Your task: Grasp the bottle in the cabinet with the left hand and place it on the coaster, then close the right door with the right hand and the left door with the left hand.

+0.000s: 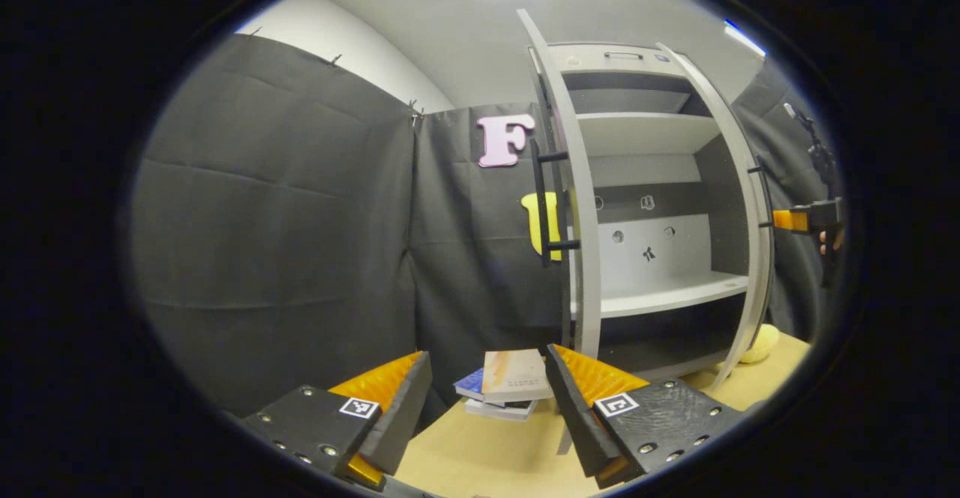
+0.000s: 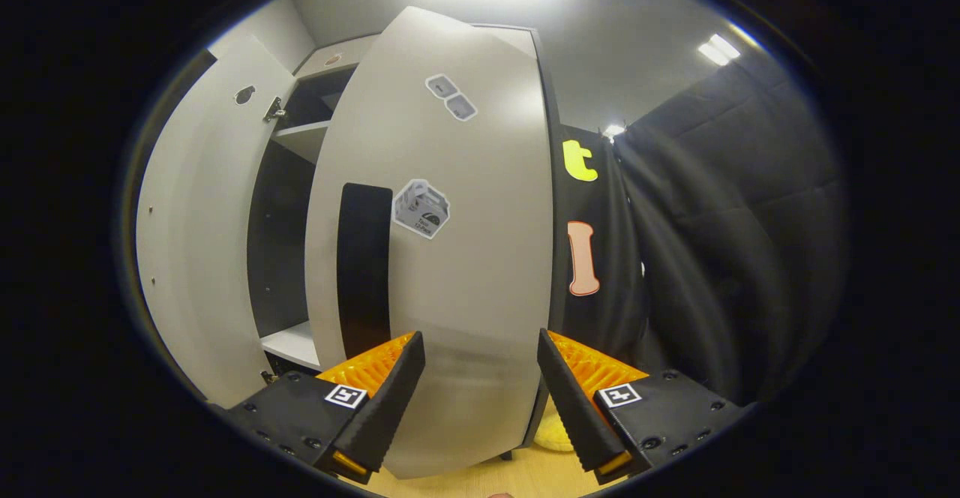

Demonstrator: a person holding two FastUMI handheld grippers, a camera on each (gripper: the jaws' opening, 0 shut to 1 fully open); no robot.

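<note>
Booth walled in creased black cloth, grey ceiling with bright strip lights, pale wooden surface [image 1: 487, 453] below. On that surface, one grey cabinet [image 1: 652, 205], boxy, matte, with two doors, both open. In the left gripper view, left door [image 1: 574, 205] seen almost edge-on, curved by the lens, carrying one black bar handle [image 1: 547, 205]; right door [image 1: 750, 220] likewise edge-on, also with a black handle on its far side. Inside, three flat shelves counted, smooth and pale against a darker back panel, with a few small stickers on the back wall. No bottle to be made out on the shelves in either view; no coaster to be made out either. Near the left door's foot, a stack of three books [image 1: 506, 385], thin, flat, top cover pale. By the cabinet's right foot, one soft yellow rounded thing [image 1: 761, 344], kind unclear. Left gripper [image 1: 487, 400] low over the surface, fingers spread wide, ridged wedge shapes, holding nothing. At the far right of that view, the other gripper, gripped by a hand. In the right gripper view, right gripper [image 2: 480, 385] just before the right door's broad outer face, smooth grey with three stickers and a black vertical handle, fingers wide apart, empty, contact with the door not certain.
</note>
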